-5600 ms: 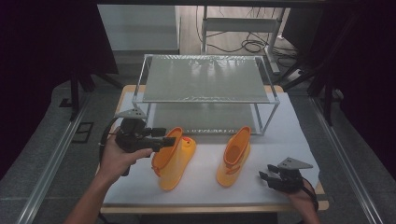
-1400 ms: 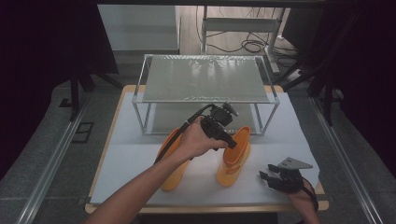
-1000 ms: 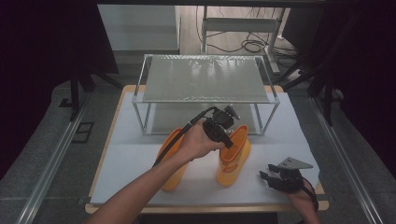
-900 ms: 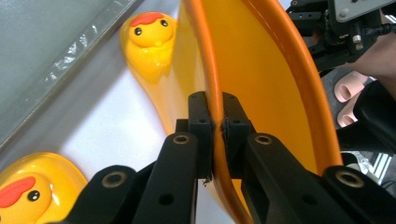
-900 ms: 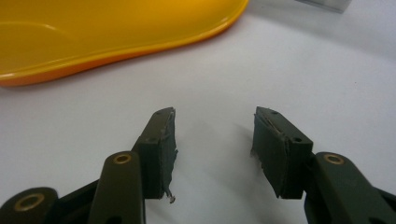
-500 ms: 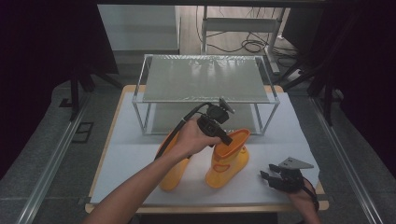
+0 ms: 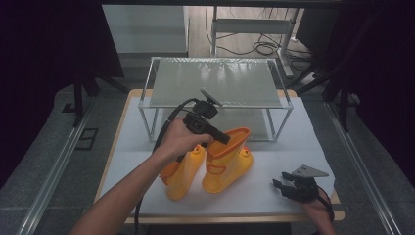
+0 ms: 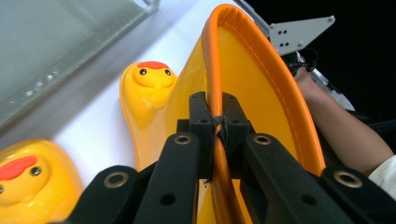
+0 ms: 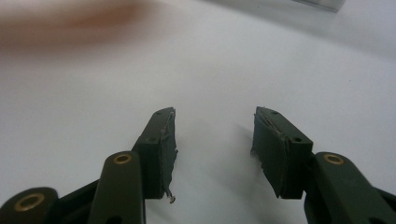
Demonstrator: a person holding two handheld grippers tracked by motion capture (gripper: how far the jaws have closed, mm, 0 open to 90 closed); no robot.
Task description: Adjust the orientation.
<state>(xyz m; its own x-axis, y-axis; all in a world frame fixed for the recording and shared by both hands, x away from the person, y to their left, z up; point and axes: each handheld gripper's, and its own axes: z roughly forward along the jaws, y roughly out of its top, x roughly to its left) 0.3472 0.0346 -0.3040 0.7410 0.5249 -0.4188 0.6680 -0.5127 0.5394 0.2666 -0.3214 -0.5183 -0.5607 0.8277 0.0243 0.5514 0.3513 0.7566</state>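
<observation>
Fingers (image 8: 201, 122) of the left gripper (image 8: 215, 128) clench the orange rim of the right boot (image 7: 226, 160), upright beside the other boot (image 7: 182, 172); right gripper (image 9: 212, 140) rests released on the bench (image 7: 274, 196). Placement apparently remains.

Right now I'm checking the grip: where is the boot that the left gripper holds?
In the high view the held boot stands mid-table, right of the other boot, before the wire shelf; the left gripper pinches its rim.

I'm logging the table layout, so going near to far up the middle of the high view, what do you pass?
Front edge of the white table → right boot, its orange rim clamped by the left tool → glass-topped rack → cables on the floor beyond the table.
</observation>
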